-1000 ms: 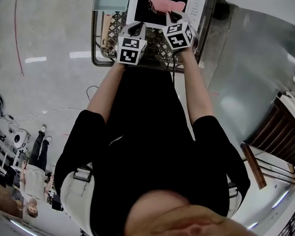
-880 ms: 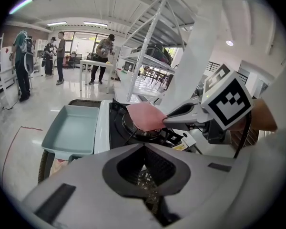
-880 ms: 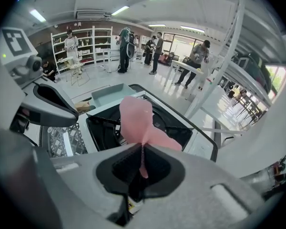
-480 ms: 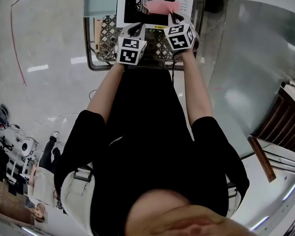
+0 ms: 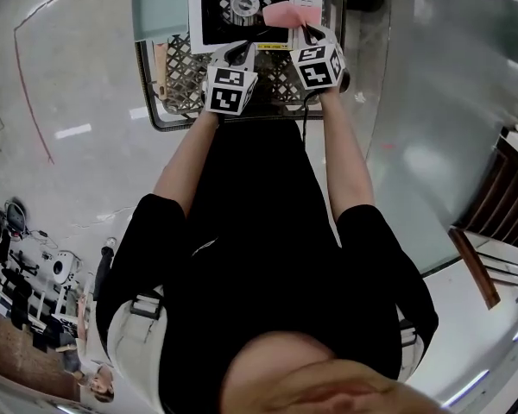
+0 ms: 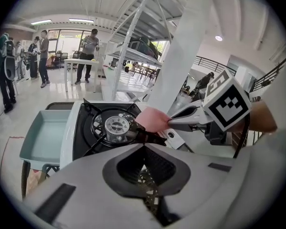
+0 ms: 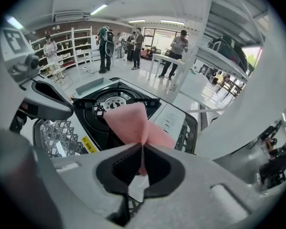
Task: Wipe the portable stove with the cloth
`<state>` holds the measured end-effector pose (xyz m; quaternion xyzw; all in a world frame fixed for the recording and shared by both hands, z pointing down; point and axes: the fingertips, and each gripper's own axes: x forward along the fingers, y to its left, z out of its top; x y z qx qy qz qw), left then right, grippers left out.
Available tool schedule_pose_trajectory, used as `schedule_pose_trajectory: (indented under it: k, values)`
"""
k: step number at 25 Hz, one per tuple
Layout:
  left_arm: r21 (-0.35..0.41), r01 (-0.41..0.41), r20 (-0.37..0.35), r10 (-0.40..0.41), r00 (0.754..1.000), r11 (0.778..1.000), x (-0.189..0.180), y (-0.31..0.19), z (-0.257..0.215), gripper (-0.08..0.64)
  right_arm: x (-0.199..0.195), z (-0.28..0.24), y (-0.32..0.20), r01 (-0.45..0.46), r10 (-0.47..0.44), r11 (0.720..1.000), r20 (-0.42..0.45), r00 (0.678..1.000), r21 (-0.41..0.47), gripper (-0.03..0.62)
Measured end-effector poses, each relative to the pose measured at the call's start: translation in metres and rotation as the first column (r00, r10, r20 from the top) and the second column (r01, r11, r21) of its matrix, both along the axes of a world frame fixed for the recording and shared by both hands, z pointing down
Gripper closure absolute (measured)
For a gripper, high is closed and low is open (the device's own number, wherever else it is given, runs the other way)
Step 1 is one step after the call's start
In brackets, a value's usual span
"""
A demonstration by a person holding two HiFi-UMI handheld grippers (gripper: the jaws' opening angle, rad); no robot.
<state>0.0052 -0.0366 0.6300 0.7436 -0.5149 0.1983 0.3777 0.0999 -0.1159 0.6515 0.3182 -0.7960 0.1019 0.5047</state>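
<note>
Well, R claw (image 7: pixel 142 146) pinches pink cloth (image 7: pixel 131 120) over stove (image 7: pixel 97 128); yellow label (image 7: pixel 89 144) unreadable.

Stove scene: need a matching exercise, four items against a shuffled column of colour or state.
Column 1
1. cloth
2. tray
3. left gripper
4. right gripper

Column 2
A. jaws together, nothing between them
B. pale teal, beside the portable stove
C. pink
D. jaws clamped on fabric

Pairs: 1-C, 2-B, 3-A, 4-D
</note>
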Motion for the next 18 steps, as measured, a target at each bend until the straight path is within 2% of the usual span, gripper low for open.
schedule_pose_trajectory:
  k: [11, 18]
  values:
    - [-0.009, -0.037, 0.016, 0.037, 0.999, 0.999, 0.02, -0.001, 0.001, 0.561, 0.043, 0.014, -0.001, -0.104, 0.104, 0.994, 0.013, 0.994, -0.037, 0.581]
    - [-0.008, -0.031, 0.024, 0.031, 0.999, 0.999, 0.019, -0.001, 0.001, 0.561, 0.063, 0.016, -0.001, -0.156, 0.156, 0.987, -0.012, 0.988, -0.03, 0.581]
